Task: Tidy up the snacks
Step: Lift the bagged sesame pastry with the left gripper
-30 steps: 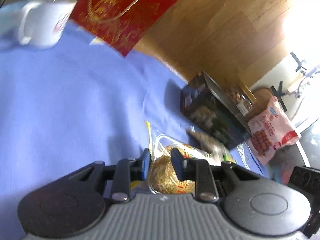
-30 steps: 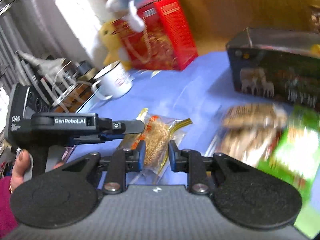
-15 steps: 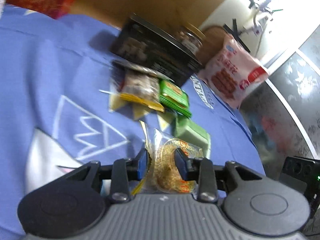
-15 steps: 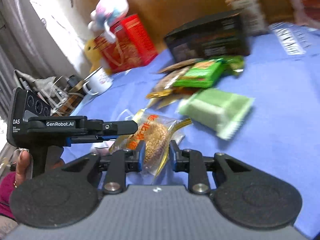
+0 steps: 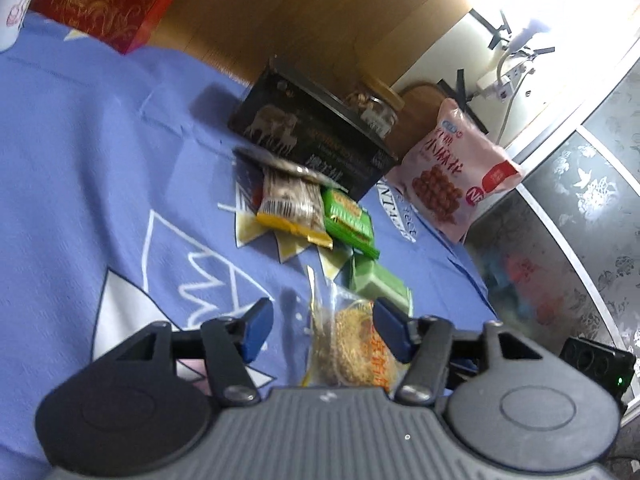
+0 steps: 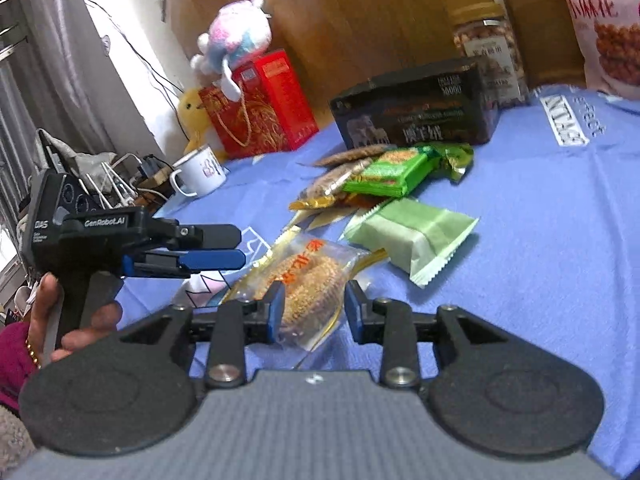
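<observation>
Both grippers, left (image 5: 320, 330) and right (image 6: 314, 308), have just been opening around the clear noodle-cake packet (image 6: 310, 280), so, judging by the loosened pads, it may slide off askew onto the pale green packet (image 6: 416, 232).

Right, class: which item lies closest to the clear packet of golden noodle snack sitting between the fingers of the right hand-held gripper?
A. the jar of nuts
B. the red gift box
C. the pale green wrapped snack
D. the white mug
C: the pale green wrapped snack lies just beyond the clear packet at the right hand-held gripper; the rest sit farther back.
</observation>
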Action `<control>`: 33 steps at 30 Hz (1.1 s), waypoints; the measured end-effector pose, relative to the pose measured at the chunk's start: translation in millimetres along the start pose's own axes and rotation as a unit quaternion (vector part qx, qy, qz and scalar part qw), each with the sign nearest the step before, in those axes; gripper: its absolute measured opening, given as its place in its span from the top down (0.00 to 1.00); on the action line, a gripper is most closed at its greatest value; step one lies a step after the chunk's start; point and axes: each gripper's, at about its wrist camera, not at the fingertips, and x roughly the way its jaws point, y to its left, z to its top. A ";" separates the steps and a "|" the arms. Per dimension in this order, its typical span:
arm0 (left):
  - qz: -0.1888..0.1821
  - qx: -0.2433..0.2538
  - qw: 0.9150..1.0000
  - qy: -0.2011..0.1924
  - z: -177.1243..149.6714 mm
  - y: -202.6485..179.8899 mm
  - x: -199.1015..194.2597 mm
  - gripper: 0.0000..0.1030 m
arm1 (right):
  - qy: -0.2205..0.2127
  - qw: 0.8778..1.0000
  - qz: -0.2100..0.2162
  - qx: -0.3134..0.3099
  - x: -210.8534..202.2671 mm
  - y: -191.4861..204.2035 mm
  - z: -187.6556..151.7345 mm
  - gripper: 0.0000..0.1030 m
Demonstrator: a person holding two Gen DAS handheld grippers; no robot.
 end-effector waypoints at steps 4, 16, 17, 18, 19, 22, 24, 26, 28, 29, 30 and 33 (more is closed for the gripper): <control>-0.010 0.011 1.000 0.004 -0.8 -3.0 2.9 0.45 | -0.005 1.000 0.004 -0.001 -4.0 -1.2 -4.4 0.65; -0.023 0.007 0.999 0.033 -8.7 4.0 16.7 0.45 | 0.013 0.999 0.008 0.047 4.2 -17.9 -12.4 0.57; -0.025 0.005 0.999 0.034 -8.8 4.6 17.1 0.44 | 0.014 0.999 0.009 0.051 5.2 -19.1 -12.6 0.57; -0.027 0.004 0.999 0.034 -8.8 5.4 17.2 0.43 | 0.014 0.998 0.013 0.056 5.9 -20.7 -12.9 0.57; -0.029 0.002 0.999 0.034 -8.9 6.1 17.3 0.43 | 0.014 0.998 0.015 0.059 6.2 -21.6 -13.1 0.57; -0.033 -0.002 0.999 0.035 -8.1 7.2 18.0 0.43 | 0.013 0.998 0.017 0.059 6.5 -21.9 -12.8 0.57; -0.036 -0.004 0.999 0.034 -8.1 7.7 18.3 0.43 | 0.013 0.998 0.019 0.059 6.7 -22.1 -12.7 0.56; -0.038 -0.006 0.999 0.034 -8.3 8.2 18.4 0.43 | 0.012 0.998 0.020 0.060 6.7 -22.2 -12.8 0.56; -0.039 -0.007 0.999 0.034 -8.4 8.9 18.3 0.43 | 0.012 0.998 0.020 0.060 6.7 -22.2 -12.8 0.56; -0.041 -0.009 0.999 0.034 -8.4 9.5 18.1 0.43 | 0.012 0.998 0.020 0.060 6.7 -22.1 -12.9 0.56; -0.042 -0.010 0.998 0.034 -8.2 10.5 18.1 0.43 | 0.011 0.998 0.019 0.060 6.7 -21.9 -13.0 0.56; -0.045 -0.015 0.998 0.034 -8.0 12.3 18.2 0.43 | 0.010 0.998 0.021 0.060 6.6 -21.6 -13.5 0.55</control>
